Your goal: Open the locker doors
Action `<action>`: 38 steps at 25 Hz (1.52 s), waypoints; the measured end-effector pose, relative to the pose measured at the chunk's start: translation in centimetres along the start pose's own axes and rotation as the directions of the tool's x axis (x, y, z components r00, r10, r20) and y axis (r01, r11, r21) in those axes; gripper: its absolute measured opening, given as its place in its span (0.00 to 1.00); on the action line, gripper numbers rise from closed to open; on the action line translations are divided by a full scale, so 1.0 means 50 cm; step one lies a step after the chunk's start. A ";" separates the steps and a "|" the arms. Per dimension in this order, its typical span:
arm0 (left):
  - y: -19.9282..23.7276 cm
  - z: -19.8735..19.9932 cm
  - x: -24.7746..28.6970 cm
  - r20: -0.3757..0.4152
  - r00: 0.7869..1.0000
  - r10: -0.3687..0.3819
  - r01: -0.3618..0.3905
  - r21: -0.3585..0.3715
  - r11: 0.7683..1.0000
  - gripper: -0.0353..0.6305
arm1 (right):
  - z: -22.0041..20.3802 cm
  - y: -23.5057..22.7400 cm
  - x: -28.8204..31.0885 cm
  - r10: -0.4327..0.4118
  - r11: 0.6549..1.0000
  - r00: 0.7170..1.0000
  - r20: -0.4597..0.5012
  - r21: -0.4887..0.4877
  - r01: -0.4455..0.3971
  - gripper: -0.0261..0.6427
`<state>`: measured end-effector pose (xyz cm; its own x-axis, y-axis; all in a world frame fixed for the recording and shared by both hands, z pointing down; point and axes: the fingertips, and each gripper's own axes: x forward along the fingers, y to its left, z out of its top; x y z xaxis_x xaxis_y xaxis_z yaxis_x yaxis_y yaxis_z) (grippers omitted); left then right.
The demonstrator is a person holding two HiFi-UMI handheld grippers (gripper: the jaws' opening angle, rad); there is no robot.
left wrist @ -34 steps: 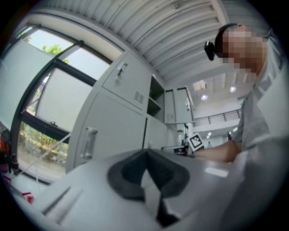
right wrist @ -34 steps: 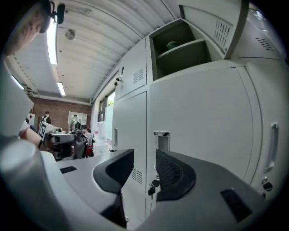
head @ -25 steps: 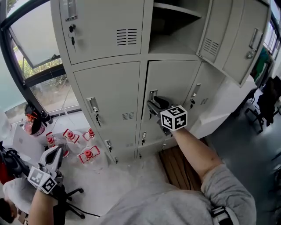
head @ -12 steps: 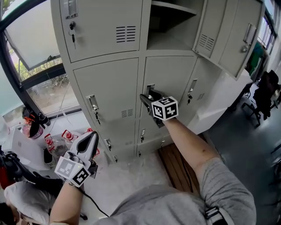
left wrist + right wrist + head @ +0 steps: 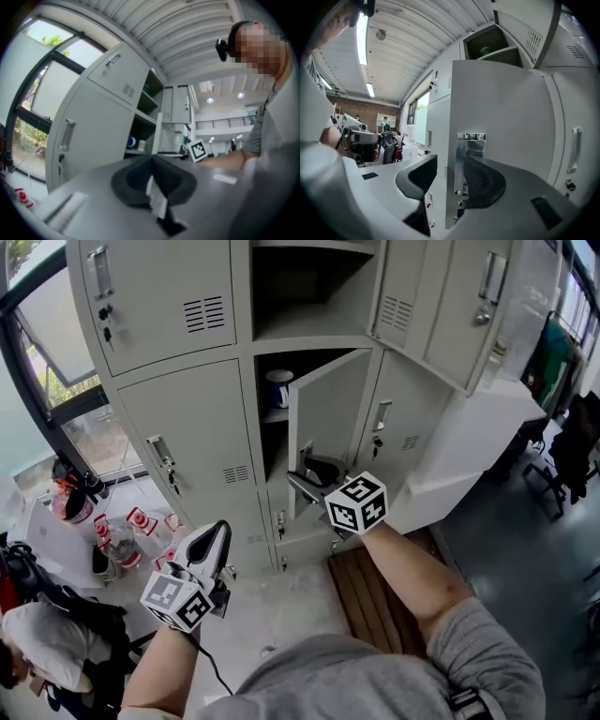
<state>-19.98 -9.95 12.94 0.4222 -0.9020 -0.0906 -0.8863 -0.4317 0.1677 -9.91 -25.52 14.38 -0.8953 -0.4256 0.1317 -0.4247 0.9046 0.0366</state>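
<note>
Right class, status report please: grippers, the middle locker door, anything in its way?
Left gripper shut, empty, low. Right gripper open, jaws just been opening, door handle between them. Middle locker door part open. Nothing seen blocking its swing.

Top lockers: cut off at frame top. Shelf object in open locker: too small to tell. Handle: lower part behind right gripper. Red-capped items, lower left: too small to identify.

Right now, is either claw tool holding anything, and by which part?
Nothing is held. The right gripper has just been opening its jaws; they straddle the open locker door at its handle without pinching. The left gripper is shut, empty.
</note>
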 end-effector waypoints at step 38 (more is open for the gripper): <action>-0.343 -0.185 0.102 -0.023 0.994 0.109 -0.110 -0.057 0.992 0.06 | -0.309 0.017 -0.558 0.119 0.980 0.991 -0.059 0.166 -0.108 0.28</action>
<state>-0.87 -7.22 18.69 0.3271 -0.9437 -0.0493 -0.9151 -0.3294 0.2324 16.77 -12.53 26.03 -0.9301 -0.3126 0.1928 -0.3417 0.9289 -0.1427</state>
